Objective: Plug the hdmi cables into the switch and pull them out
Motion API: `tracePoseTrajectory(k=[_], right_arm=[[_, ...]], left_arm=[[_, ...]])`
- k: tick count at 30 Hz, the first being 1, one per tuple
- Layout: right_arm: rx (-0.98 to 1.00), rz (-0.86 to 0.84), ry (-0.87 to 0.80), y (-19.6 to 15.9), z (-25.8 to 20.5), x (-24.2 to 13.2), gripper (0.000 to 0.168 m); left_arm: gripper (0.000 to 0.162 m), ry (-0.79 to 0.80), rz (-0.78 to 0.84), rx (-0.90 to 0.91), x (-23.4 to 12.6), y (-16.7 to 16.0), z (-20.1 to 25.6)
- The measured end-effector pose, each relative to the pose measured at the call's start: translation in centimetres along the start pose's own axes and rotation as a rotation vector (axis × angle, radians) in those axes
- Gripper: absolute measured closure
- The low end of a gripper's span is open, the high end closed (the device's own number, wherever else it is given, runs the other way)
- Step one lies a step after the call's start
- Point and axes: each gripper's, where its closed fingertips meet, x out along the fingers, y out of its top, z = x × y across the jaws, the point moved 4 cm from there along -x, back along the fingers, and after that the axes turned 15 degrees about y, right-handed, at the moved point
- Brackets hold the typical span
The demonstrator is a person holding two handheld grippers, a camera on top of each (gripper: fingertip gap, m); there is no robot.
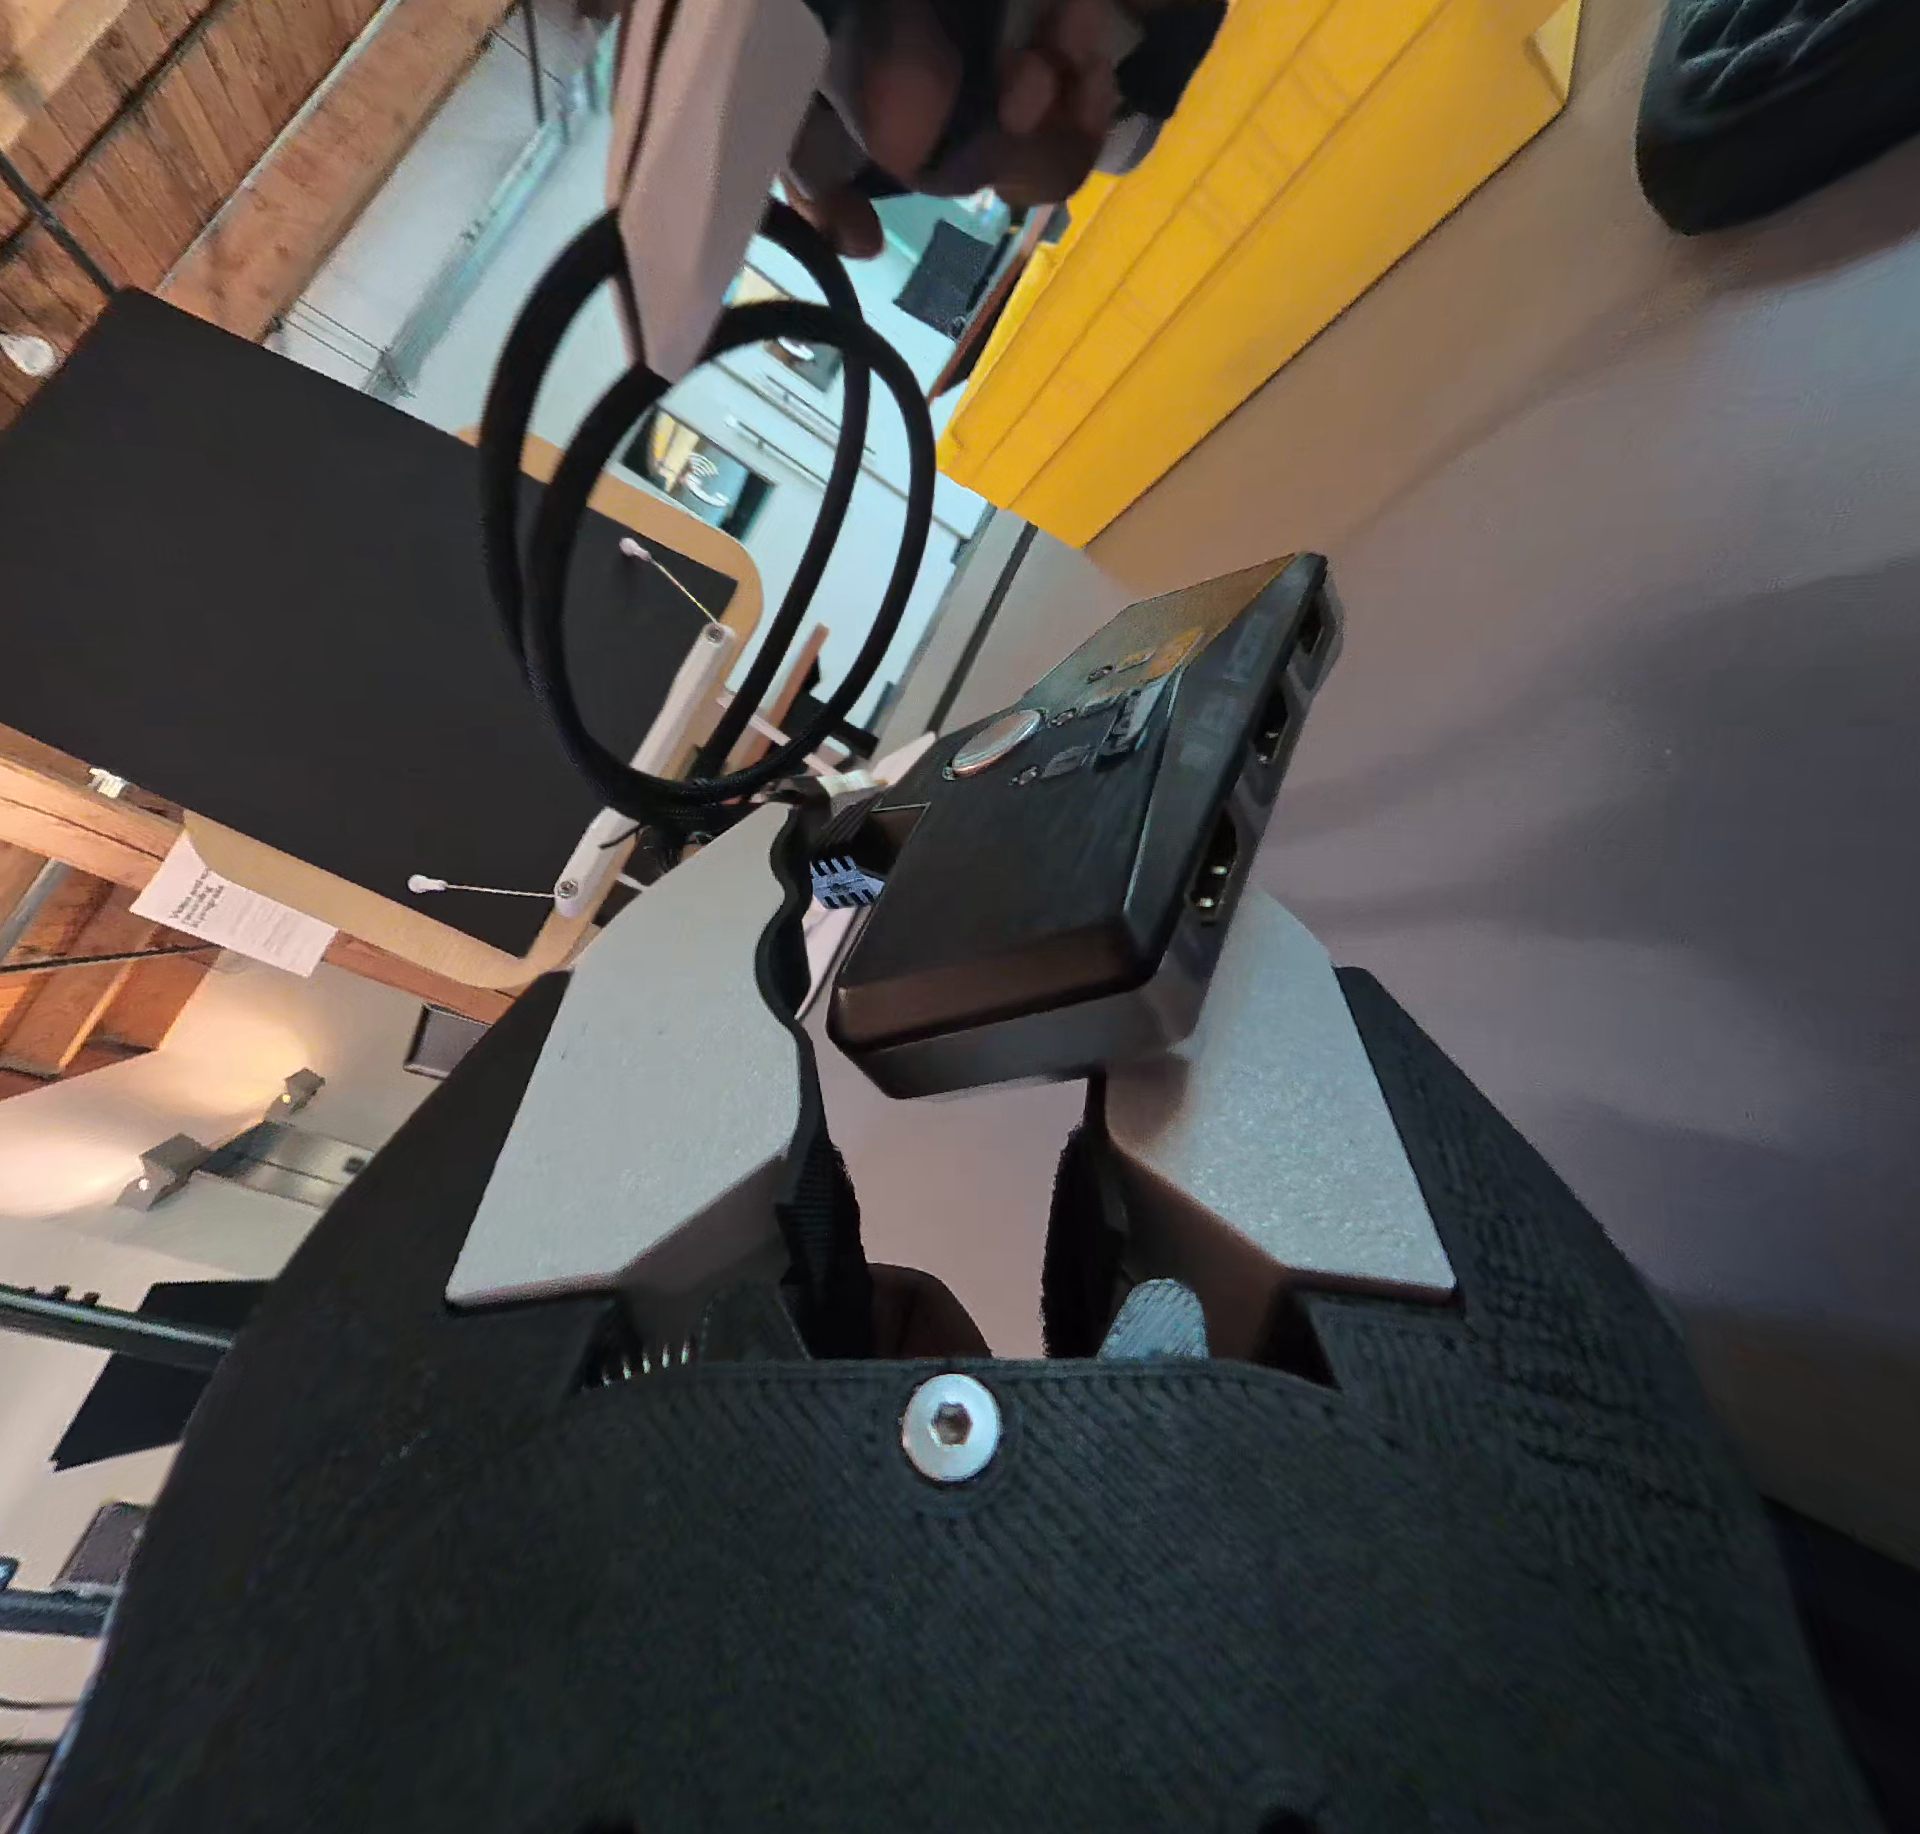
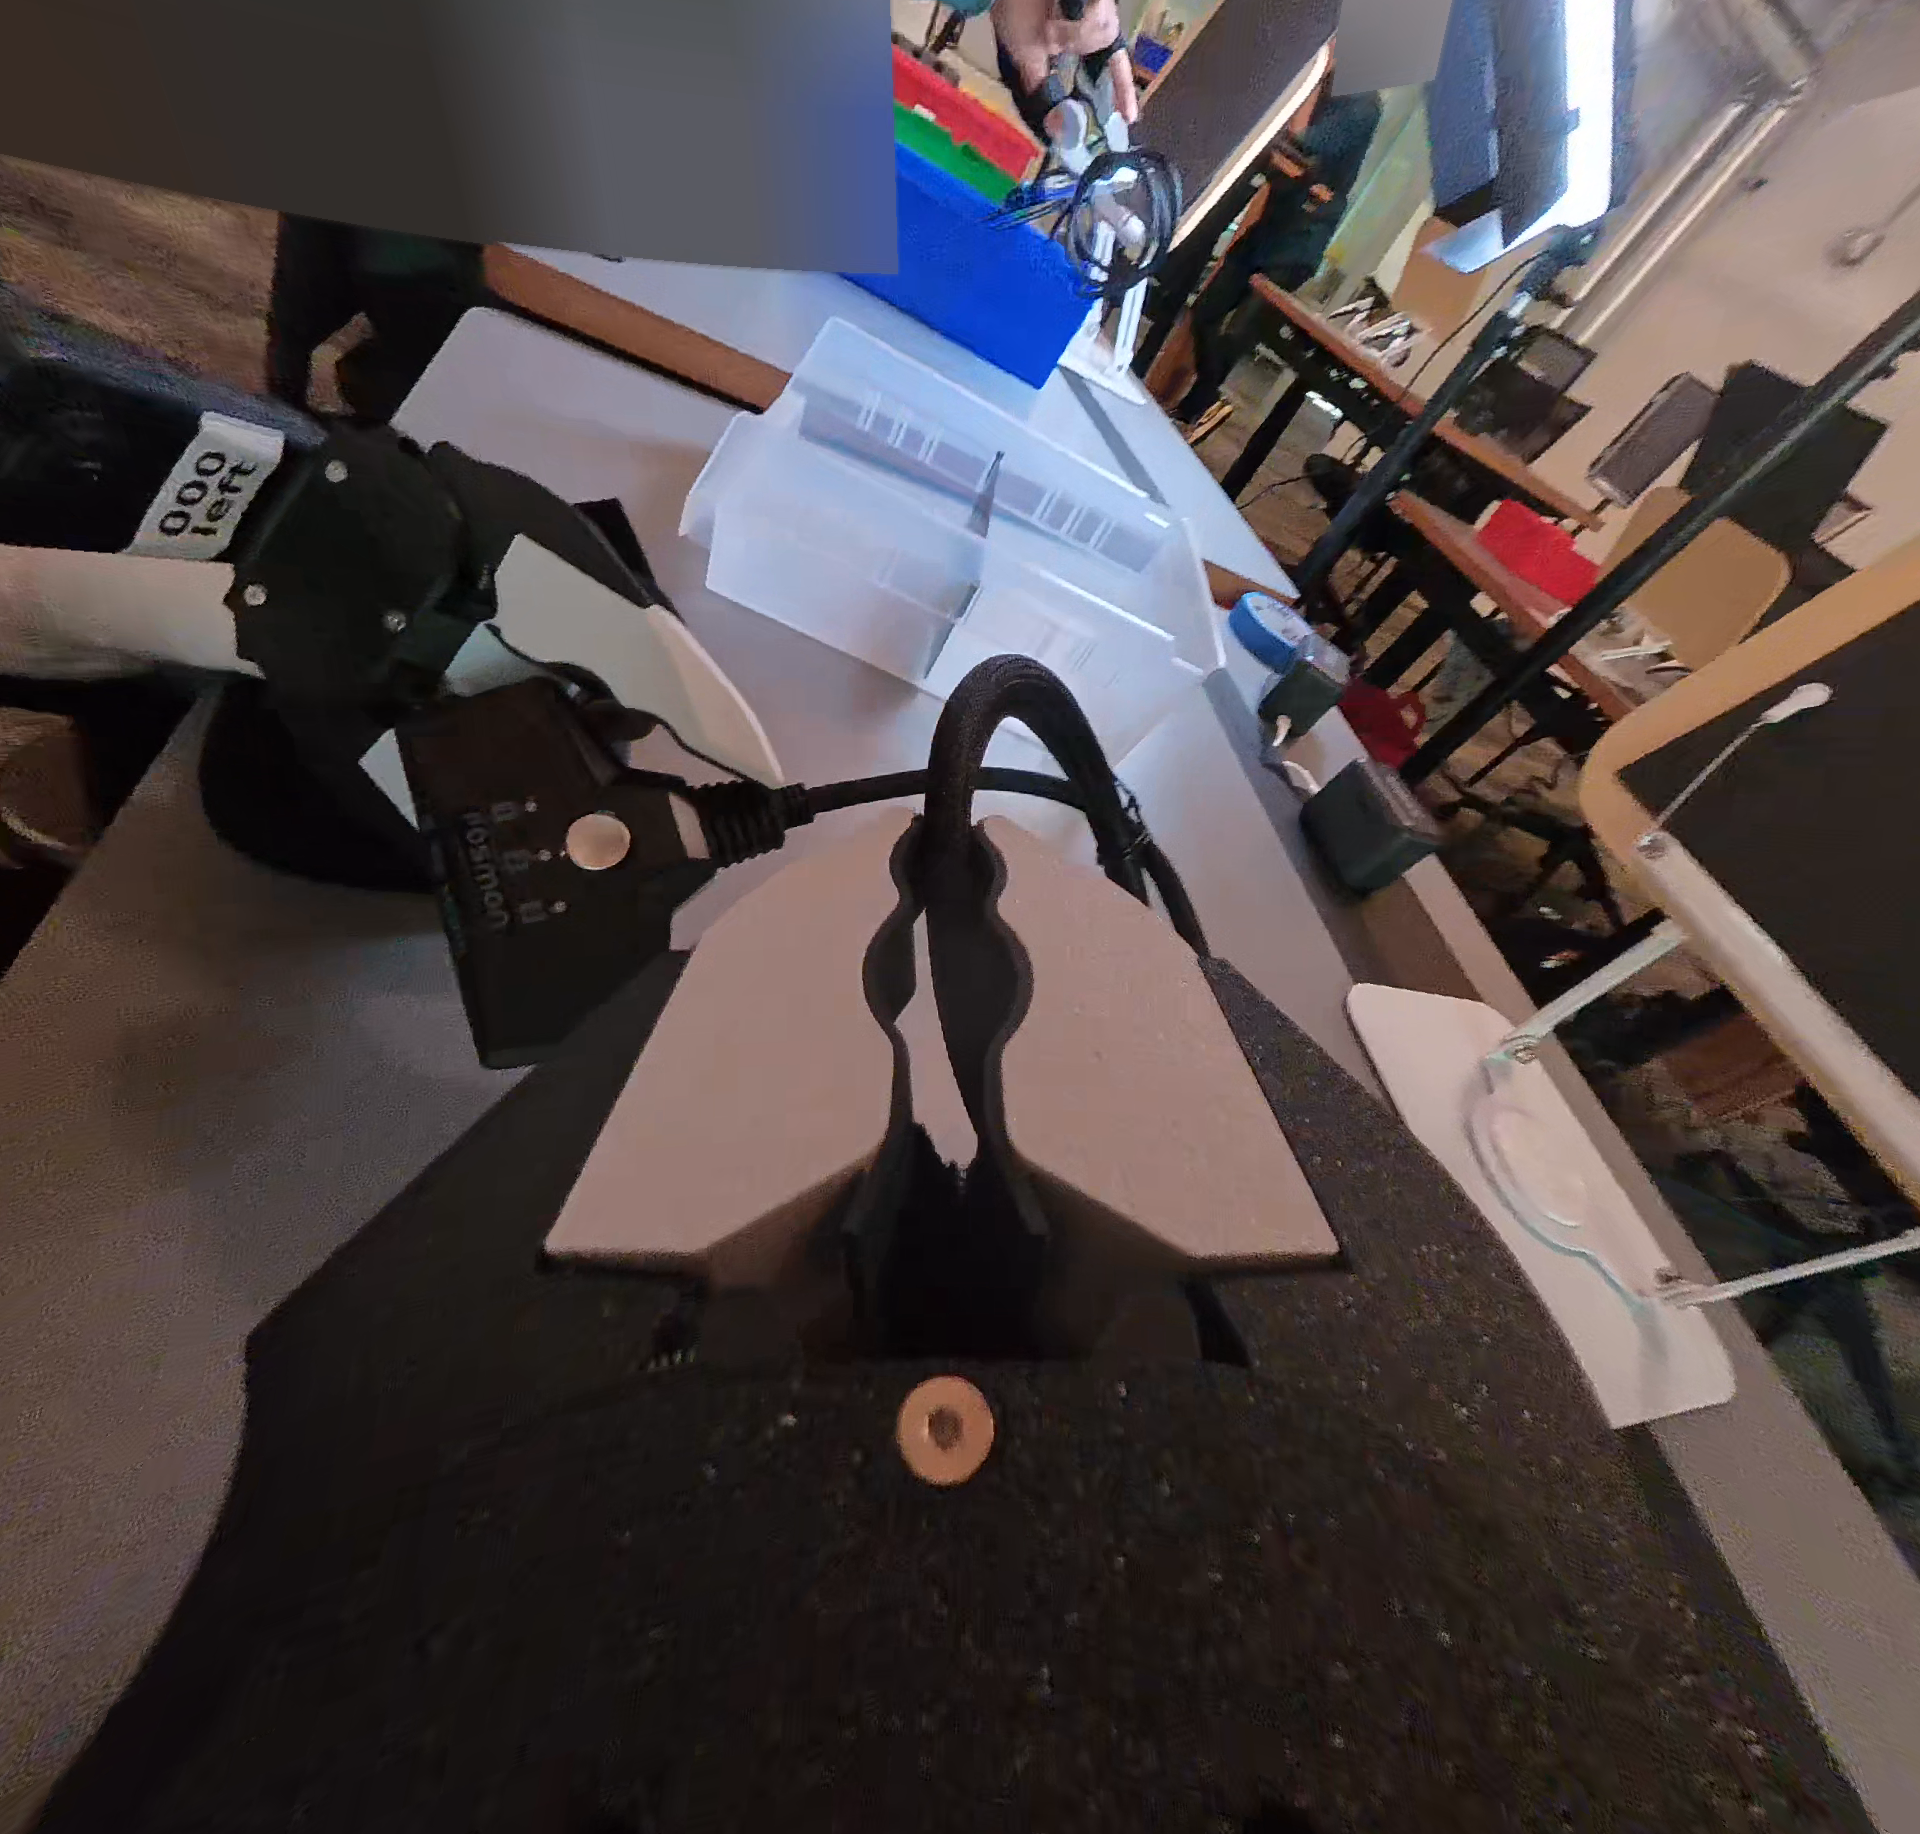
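Note:
My left gripper point(image 1: 997, 911) is shut on the black HDMI switch point(image 1: 1049, 849), held between its grey fingers. Open ports show along the switch's right side. One black plug point(image 1: 847, 854) sits in the switch's far end. Its braided cable point(image 1: 717, 548) loops upward to my right gripper's finger point(image 1: 707, 174), with a hand behind it. In the right wrist view my right gripper point(image 2: 945, 844) is shut on the braided HDMI cable point(image 2: 971, 724), which arches over the fingertips. The plug point(image 2: 732, 818) is in the switch point(image 2: 520, 911), which the left gripper point(image 2: 364, 579) holds.
A yellow bin point(image 1: 1247, 226) and a black textured pad point(image 1: 1787, 59) lie on the grey table point(image 1: 1558, 745). A clear plastic organiser point(image 2: 935, 558), a blue bin point(image 2: 977, 267), a blue tape roll point(image 2: 1262, 631), a small dark box point(image 2: 1361, 828) and a white stand base point(image 2: 1538, 1192) sit nearby. Another person's hand point(image 2: 1060, 28) works at the far end. Tip to tip, the grippers are about 10 cm apart.

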Motion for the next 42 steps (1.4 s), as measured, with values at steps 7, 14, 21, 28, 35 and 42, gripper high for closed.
tracePoseTrajectory(k=[7, 14, 21, 28, 35, 42], right_arm=[[-0.177, -0.054, -0.199, 5.7, 2.6, -2.6, 0.161], [-0.35, -0.132, -0.378, 11.7, 5.2, -4.7, 0.161], [-0.411, -0.164, -0.568, 15.9, 7.8, -7.9, 0.162], [-0.516, -0.401, -0.82, 17.5, 12.6, -14.9, 0.162], [-0.481, -0.636, -0.945, 13.8, 16.0, -22.3, 0.162], [-0.351, -0.767, -0.977, 6.4, 16.0, -26.1, 0.162]], left_arm=[[0.108, 0.093, 0.109, 0.125, -0.2, 1.3, -0.2], [0.098, 0.203, 0.198, 0.266, -0.5, 2.3, -0.8], [0.076, 0.286, 0.164, 0.061, -0.7, 1.8, -3.3], [0.081, 0.263, 0.072, 0.033, -0.2, 0.5, -3.2], [0.088, 0.268, 0.017, -0.074, -0.1, -0.2, -3.9], [0.095, 0.219, -0.092, -0.197, 0.3, -1.8, -3.9]])
